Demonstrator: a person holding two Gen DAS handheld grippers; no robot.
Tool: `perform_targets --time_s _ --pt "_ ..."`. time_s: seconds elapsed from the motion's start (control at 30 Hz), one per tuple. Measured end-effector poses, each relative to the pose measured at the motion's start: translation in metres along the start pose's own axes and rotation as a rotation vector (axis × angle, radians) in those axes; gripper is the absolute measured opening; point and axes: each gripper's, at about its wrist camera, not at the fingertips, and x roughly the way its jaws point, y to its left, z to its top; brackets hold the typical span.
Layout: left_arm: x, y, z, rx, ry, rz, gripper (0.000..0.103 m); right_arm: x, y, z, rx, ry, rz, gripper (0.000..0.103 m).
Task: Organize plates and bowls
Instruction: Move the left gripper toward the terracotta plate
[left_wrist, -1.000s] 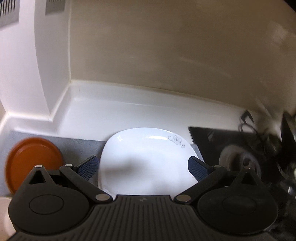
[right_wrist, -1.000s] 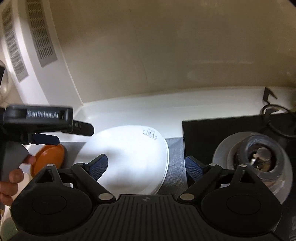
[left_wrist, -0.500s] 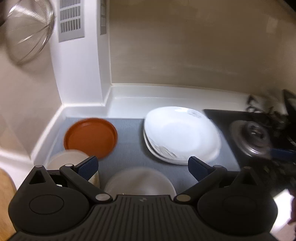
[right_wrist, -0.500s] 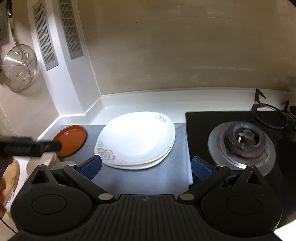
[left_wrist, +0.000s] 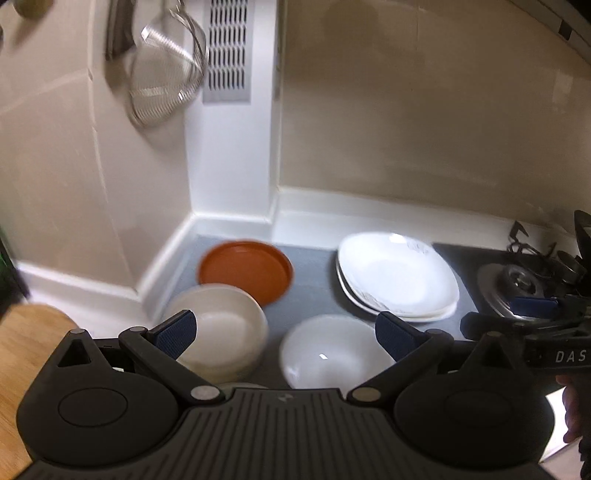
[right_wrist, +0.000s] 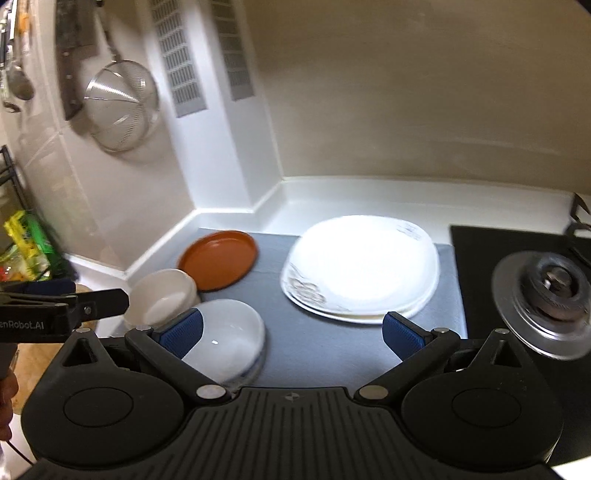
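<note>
Both grippers hang above the desk (right_wrist: 317, 354), tilted down toward the dishes. The left gripper (left_wrist: 284, 330) has its fingers spread wide and empty, as does the right gripper (right_wrist: 291, 330). Two stacked white plates (right_wrist: 364, 267) sit beside the stove (right_wrist: 546, 295); the orange plate (left_wrist: 245, 271), cream bowl (left_wrist: 221, 334) and white bowl (left_wrist: 332, 354) rest nearby.

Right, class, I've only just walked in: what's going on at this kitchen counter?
A person holds a gripper in each hand above the grey mat. Both the left gripper and the right gripper are open and hold nothing. Two white plates lie stacked beside the stove burner. An orange plate, a cream bowl and a white bowl sit apart to their left, not yet stacked.
</note>
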Motion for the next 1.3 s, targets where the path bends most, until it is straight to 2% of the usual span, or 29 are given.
perform_targets --time_s 0.1,0.23,0.5,0.67,0.97,1.13,1.3 --pt "-0.006 0.013 0.005 -0.008 -0.043 0.004 0.103 0.000 0.011 0.007 -0.016 -0.013 0.017 0.103" --pt "0.003 0.029 0.020 -0.012 -0.029 0.027 0.103 0.005 0.025 0.018 -0.031 -0.024 0.030 0.103" --pt "0.055 0.048 0.055 0.013 0.089 0.098 0.103 0.030 0.040 0.036 0.002 -0.009 -0.014 0.103" --pt "0.088 0.057 0.065 -0.028 0.138 0.056 0.103 0.052 0.043 0.050 -0.008 0.027 -0.019 0.103" --pt "0.154 0.066 0.085 -0.074 0.257 0.126 0.103 0.125 0.044 0.080 -0.046 0.101 0.077 0.103" --pt "0.190 0.078 0.088 -0.146 0.327 0.148 0.103 0.172 0.045 0.086 -0.049 0.191 0.082 0.103" --pt "0.225 0.084 0.088 -0.186 0.392 0.154 0.103 0.205 0.046 0.091 -0.047 0.235 0.067 0.103"
